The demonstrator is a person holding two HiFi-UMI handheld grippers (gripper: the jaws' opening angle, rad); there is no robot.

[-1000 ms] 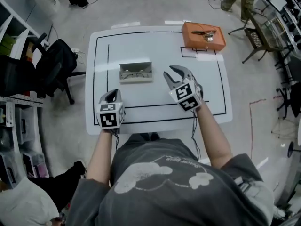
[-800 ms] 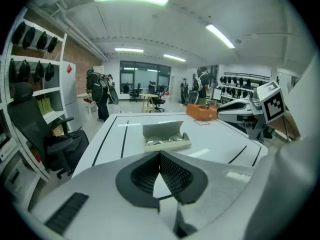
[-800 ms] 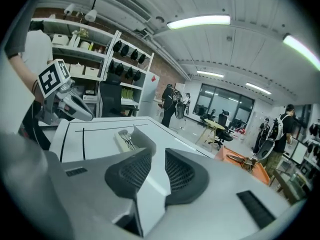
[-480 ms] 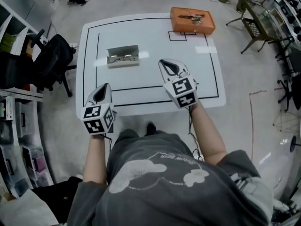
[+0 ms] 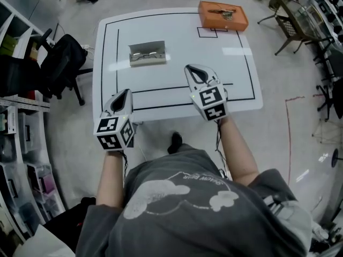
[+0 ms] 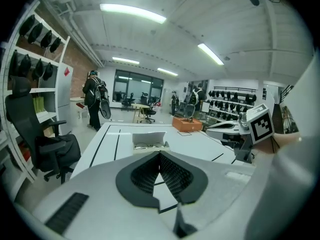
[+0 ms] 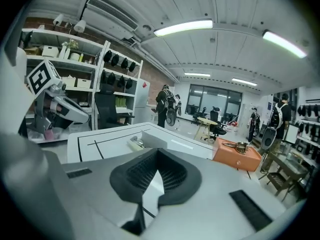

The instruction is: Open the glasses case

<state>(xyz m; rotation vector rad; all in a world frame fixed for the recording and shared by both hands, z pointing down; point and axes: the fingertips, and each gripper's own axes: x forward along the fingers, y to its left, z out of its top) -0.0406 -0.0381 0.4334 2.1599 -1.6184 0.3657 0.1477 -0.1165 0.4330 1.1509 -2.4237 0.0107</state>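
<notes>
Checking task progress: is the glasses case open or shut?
Open: the glasses case has its lid raised at the back, and glasses show inside.

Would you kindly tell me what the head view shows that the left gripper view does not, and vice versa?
Only the head view: the person's grey printed shirt. Only the left gripper view: ceiling strip lights and a standing person with a backpack. Both: the white table with black lines, the open grey glasses case, the flat orange box and the shut right gripper.
</notes>
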